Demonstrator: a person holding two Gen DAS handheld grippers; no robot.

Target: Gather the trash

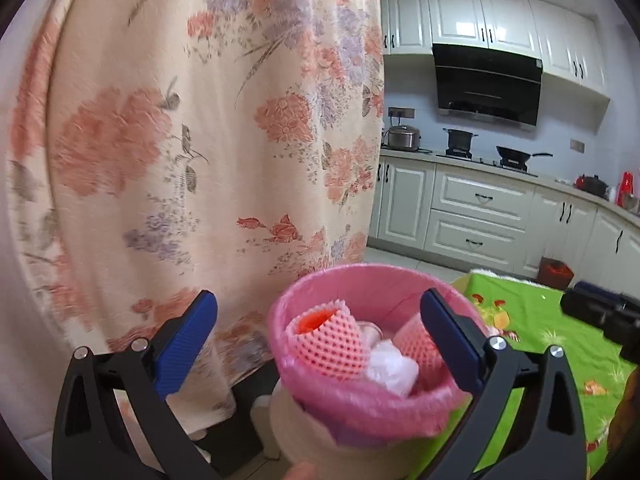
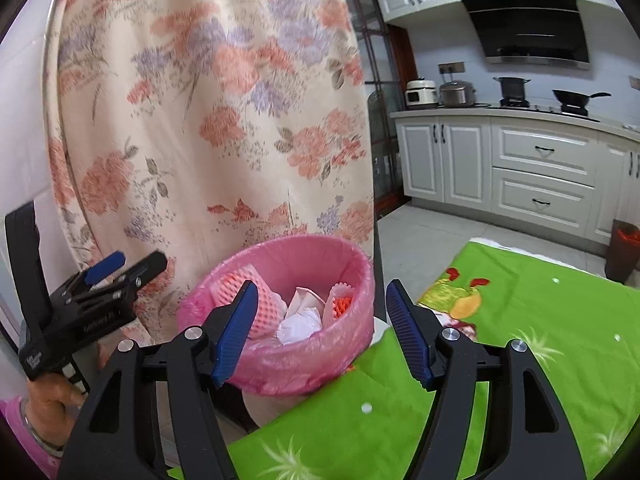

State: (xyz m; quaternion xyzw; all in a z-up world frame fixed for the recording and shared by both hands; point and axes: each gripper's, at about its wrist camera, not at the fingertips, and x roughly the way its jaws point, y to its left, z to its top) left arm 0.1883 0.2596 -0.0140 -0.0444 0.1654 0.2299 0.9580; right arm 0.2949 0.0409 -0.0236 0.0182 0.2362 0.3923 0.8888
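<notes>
Both grippers, left point(image 1: 320, 344) and right point(image 2: 320, 330), spread wide, empty, facing pink-lined bin point(image 2: 304, 364) of trash

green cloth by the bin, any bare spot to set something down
The green cloth is bare right of the pink-lined bin, out to its far white edge, and along the near side. It is crowded at the bin: foam nets and crumpled paper fill it, with the flowered curtain close behind.

Green patterned cloth point(image 2: 500, 380) on table.
</notes>
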